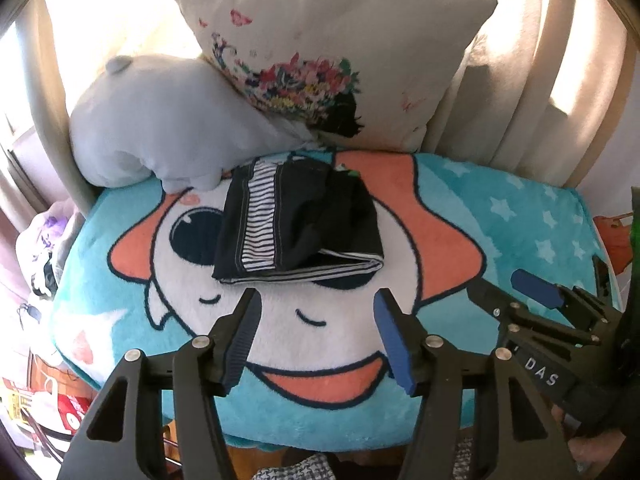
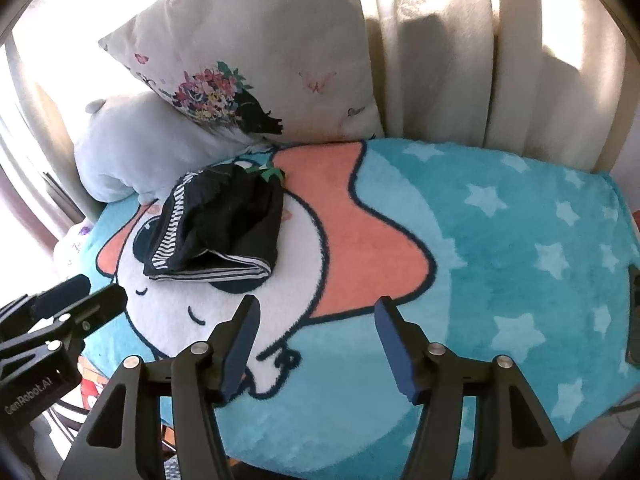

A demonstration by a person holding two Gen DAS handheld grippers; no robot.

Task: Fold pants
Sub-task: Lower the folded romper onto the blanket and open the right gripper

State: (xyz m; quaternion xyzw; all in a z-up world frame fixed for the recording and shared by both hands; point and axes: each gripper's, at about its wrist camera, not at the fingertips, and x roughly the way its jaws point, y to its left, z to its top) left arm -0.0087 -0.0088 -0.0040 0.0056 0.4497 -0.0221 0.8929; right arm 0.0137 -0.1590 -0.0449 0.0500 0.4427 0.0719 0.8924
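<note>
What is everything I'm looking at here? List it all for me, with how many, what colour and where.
pants: one, dark with striped bands, folded, lying on the cushion's cartoon face
cartoon cushion: one, teal with white stars, orange and white face, under everything
plush toy: one, pale grey-blue, back left, resting on the cushion
floral pillow: one, cream with flower print, leaning at the back
curtain: cream, behind the pillow
left gripper: one, black with blue pads, jaws open, empty
right gripper: one, black with blue pads, jaws open, empty
</note>
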